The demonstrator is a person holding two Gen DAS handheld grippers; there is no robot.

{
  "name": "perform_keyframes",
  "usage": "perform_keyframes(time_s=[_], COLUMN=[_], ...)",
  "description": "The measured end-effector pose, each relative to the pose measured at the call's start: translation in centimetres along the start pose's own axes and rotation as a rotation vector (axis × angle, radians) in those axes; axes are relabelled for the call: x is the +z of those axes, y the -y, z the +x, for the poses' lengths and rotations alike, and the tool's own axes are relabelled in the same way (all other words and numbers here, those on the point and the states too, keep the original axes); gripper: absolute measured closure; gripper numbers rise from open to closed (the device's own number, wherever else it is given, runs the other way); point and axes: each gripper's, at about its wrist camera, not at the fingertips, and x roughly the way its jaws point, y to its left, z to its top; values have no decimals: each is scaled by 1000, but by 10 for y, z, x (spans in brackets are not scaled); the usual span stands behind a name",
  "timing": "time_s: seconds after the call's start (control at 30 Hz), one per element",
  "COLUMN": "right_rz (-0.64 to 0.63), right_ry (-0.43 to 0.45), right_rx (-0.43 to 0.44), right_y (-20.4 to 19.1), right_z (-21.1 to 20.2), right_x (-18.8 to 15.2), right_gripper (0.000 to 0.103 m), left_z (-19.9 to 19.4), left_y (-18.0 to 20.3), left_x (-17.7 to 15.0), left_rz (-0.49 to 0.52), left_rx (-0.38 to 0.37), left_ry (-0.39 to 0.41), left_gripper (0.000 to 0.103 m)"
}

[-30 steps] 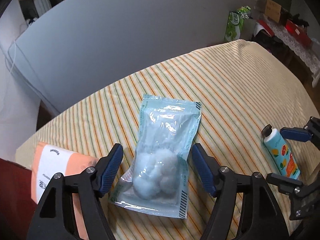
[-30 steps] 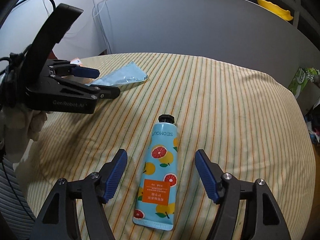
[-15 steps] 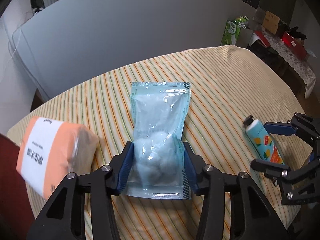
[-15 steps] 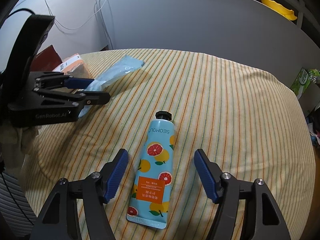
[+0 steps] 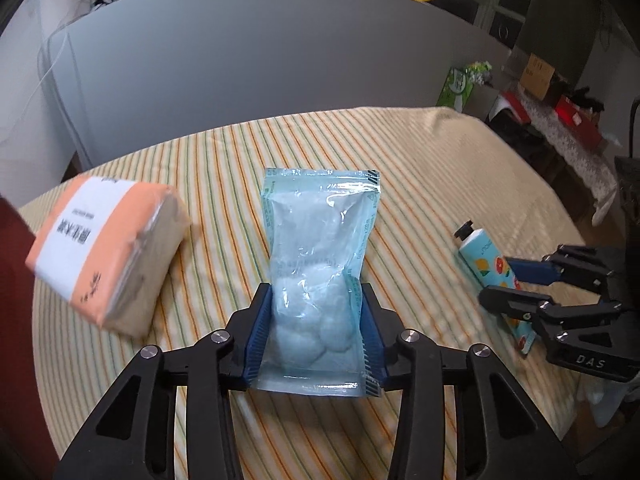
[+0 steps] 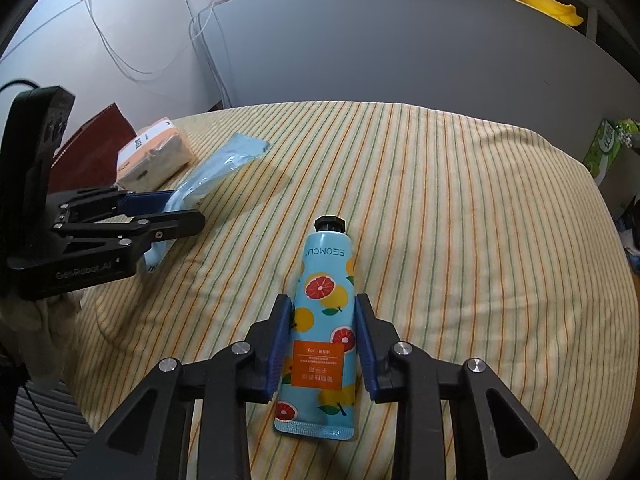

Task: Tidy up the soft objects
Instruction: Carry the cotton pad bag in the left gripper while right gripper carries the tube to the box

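Two grippers, two soft things, and you have one in each. Your left gripper (image 5: 316, 332) is closing on the clear blue bag of cotton balls (image 5: 318, 268): the blue pads (image 5: 260, 334) press both sides of the bag's fat lower end, where the white balls bunch up, and the flat sealed top reaches away from you across the striped tablecloth (image 5: 420, 168). From the right wrist view that same bag (image 6: 218, 172) shows as a long pale strip sticking out past the left gripper (image 6: 160, 210), tilted over the cloth. Just to the left of the bag sits the orange-and-white tissue pack (image 5: 106, 252), a little blurred, apart from the bag with striped cloth showing between them. Over on the right, your right gripper (image 6: 324, 344) is closing too, and its blue pads (image 6: 280, 344) sit tight against both edges of the fruit-print hand cream tube (image 6: 322, 320). The tube lies flat on the tablecloth (image 6: 460, 200), black cap (image 6: 330, 225) pointing away from you, crimped end nearest the camera. From the left wrist view you see the same tube (image 5: 486, 266) between the right gripper's (image 5: 516, 284) fingers, well apart from the cotton bag. A grey panel (image 5: 260, 60) stands behind the table's far edge, and a green box (image 5: 456, 86) sits off beyond the table's right corner.
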Motion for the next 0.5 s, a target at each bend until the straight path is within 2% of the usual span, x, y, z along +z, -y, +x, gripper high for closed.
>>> perform_keyframes(time_s=[0.27,0.5], right_rz=[35,32], right_ry=[31,83], right_rx=[27,61], right_y=[0,-9], right_z=[-16,-41], right_x=[-10,-3], right_gripper=[75,75], left_z=[-32,-72], left_y=[7,0], left_x=[-6,-13], left_rz=[-4,-29], left_rx=[0,0], left_ry=[74,132], left_gripper=[62,62])
